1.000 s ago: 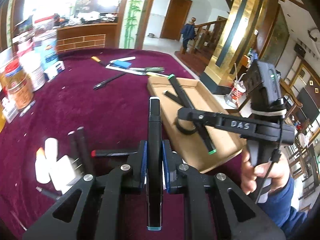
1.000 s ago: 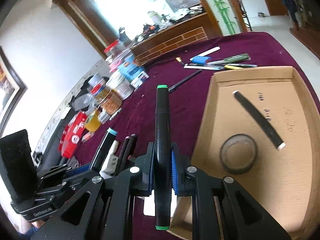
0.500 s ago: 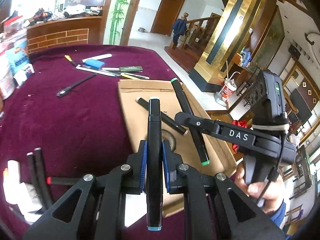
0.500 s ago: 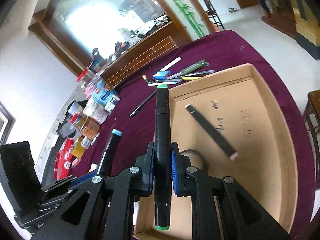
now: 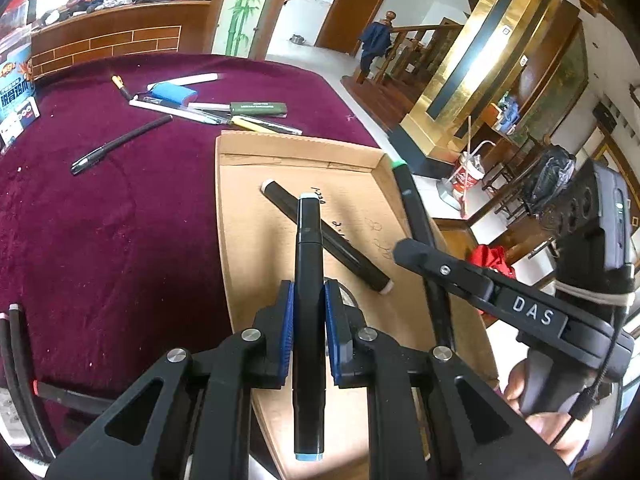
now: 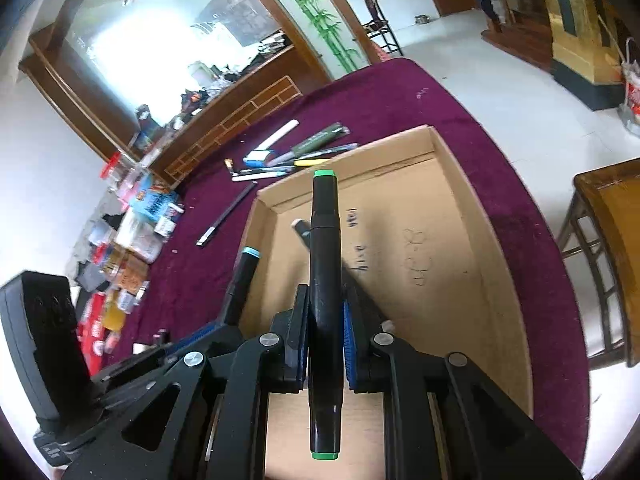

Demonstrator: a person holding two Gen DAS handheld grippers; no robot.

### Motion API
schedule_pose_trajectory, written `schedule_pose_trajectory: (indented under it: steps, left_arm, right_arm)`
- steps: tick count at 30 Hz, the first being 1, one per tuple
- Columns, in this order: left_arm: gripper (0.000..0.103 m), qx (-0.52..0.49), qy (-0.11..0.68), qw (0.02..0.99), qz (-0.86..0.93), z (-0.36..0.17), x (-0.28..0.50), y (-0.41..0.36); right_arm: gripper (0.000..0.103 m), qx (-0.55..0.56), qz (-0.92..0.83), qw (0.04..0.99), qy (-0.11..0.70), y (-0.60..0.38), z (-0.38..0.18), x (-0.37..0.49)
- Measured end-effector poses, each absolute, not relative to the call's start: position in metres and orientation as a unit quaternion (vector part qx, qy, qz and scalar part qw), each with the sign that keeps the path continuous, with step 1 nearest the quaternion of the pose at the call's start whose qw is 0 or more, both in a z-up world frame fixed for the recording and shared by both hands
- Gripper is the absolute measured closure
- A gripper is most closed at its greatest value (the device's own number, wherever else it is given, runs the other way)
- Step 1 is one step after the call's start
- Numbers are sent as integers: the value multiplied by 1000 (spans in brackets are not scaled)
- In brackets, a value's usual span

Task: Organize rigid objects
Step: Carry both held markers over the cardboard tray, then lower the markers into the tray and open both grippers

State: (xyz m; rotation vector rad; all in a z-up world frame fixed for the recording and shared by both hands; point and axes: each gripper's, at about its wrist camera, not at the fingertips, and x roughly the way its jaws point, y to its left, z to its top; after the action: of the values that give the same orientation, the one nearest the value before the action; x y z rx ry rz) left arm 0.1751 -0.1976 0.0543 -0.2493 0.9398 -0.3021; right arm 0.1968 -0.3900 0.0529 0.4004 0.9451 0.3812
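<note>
My left gripper (image 5: 309, 300) is shut on a black marker with light-blue caps (image 5: 308, 256), held over the near left part of a shallow cardboard tray (image 5: 248, 184). A black marker with white ends (image 5: 344, 248) lies slanted on the tray floor. A dark tape roll (image 5: 349, 296) peeks out behind my left fingers. My right gripper (image 6: 326, 320) is shut on a black marker with green caps (image 6: 325, 248), above the same tray (image 6: 460, 168). In the left wrist view the right gripper (image 5: 416, 252) hangs over the tray's right side. In the right wrist view the left gripper (image 6: 228, 320) sits at the tray's left wall.
A maroon cloth covers the table (image 5: 100, 220). Several pens and a blue eraser (image 5: 176, 94) lie beyond the tray, with a black pen (image 5: 120, 144) to the left. More markers (image 5: 16, 344) lie at the near left. Jars and boxes (image 6: 132, 232) line the wall side. A wooden chair (image 6: 608, 248) stands past the table edge.
Both grippers have moved from over the cloth to above the tray, each still holding its marker. The right gripper has rolled, and the tray now fills more of both views.
</note>
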Motion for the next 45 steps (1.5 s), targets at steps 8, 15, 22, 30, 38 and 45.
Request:
schedule_pose_trajectory:
  steps: [8,15,22,30,38,45]
  left_arm:
    - [91,-119,461,870,-132,43,183,-201]
    - [91,-111,470,866,-130,34,187,-203]
    - [91,-106,475,865,-127,29,187,-205]
    - [91,-100,475,865,-126,29,187,-207]
    - [91,-106,473,865,-128,28,187,-205]
    - [91,-110,474,864,-128,28,188,-204]
  right_arm:
    - [90,171,158,848,477,-391,38,203]
    - [90,163,153,846,484,-391,34,204]
    - [90,158,151,844,490,-384,30,206]
    - [90,155,153,841,495,-381,26,205]
    - [90,156,155,839,498,-380,26,204]
    - [90,156,155,840,495,-381,27,203]
